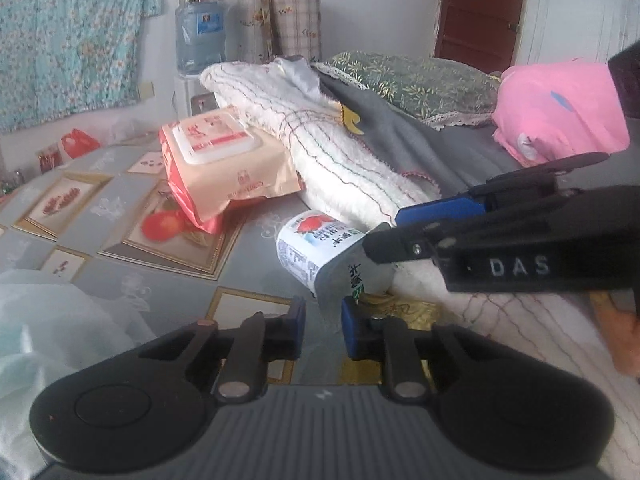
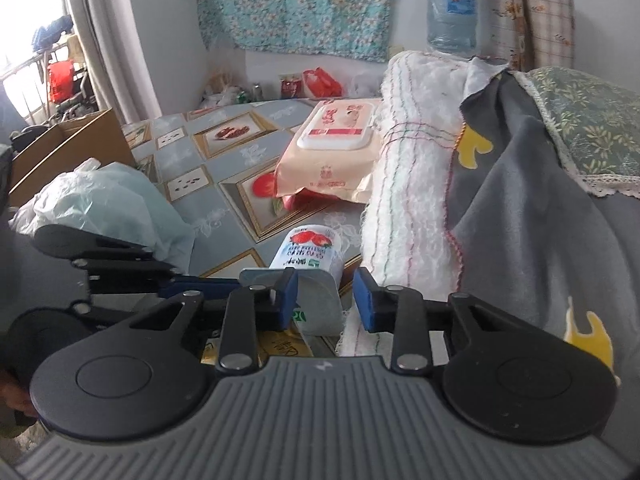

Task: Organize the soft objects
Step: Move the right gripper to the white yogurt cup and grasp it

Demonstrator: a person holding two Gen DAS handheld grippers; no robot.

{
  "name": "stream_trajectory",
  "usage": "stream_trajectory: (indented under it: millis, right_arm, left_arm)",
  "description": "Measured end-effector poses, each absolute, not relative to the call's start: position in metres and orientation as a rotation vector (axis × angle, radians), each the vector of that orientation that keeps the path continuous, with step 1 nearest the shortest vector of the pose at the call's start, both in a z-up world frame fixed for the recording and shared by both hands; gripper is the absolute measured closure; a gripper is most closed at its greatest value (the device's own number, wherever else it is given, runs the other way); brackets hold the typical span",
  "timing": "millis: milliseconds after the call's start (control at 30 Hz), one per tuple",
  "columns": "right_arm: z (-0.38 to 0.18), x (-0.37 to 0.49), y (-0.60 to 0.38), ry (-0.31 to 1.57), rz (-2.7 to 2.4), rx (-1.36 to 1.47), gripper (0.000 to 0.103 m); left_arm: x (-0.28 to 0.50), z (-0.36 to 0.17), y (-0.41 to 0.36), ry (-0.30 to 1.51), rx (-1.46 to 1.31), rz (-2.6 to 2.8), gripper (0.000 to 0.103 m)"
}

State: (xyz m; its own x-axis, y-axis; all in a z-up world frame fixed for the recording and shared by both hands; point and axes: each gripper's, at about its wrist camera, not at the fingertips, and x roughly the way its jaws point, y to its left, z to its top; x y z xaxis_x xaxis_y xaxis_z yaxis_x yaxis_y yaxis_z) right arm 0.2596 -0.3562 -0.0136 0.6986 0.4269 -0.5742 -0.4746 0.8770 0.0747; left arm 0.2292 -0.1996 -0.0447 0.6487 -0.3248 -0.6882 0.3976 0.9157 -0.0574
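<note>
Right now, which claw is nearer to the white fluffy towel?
Right. The right claw sits at the white towel's near edge, almost touching it. The left claw is farther, across the milk pouch from it.

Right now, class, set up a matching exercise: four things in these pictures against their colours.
Things:
1. wipes pack
2. fluffy blanket
3. water bottle
4. bundle at far right

Colours:
A. pink
B. white with thin coloured lines
C. peach with a white lid
D. clear blue

Pairs: 1-C, 2-B, 3-D, 4-A
</note>
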Motion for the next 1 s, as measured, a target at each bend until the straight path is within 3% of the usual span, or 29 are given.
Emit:
stream_trajectory:
  millis: [167, 600, 1000]
  right_arm:
    - [-0.021, 0.266, -0.353, 0.645, 0.522, -0.075, 0.080]
    - [-0.007, 0.317, -0.368, 0.753, 0.556, 0.243, 0.080]
    - [-0.019, 0.361, -0.358, 0.807, 0.573, 0.396, 0.083]
  left_arm:
    - [0.240, -0.050, -0.196, 0.775, 0.043, -0.422, 0.092]
    - [0.276, -0.026, -0.169, 0.789, -0.182, -0.375, 0.091]
    - [0.312, -0.026, -0.147, 0.816, -0.286, -0.316, 0.082]
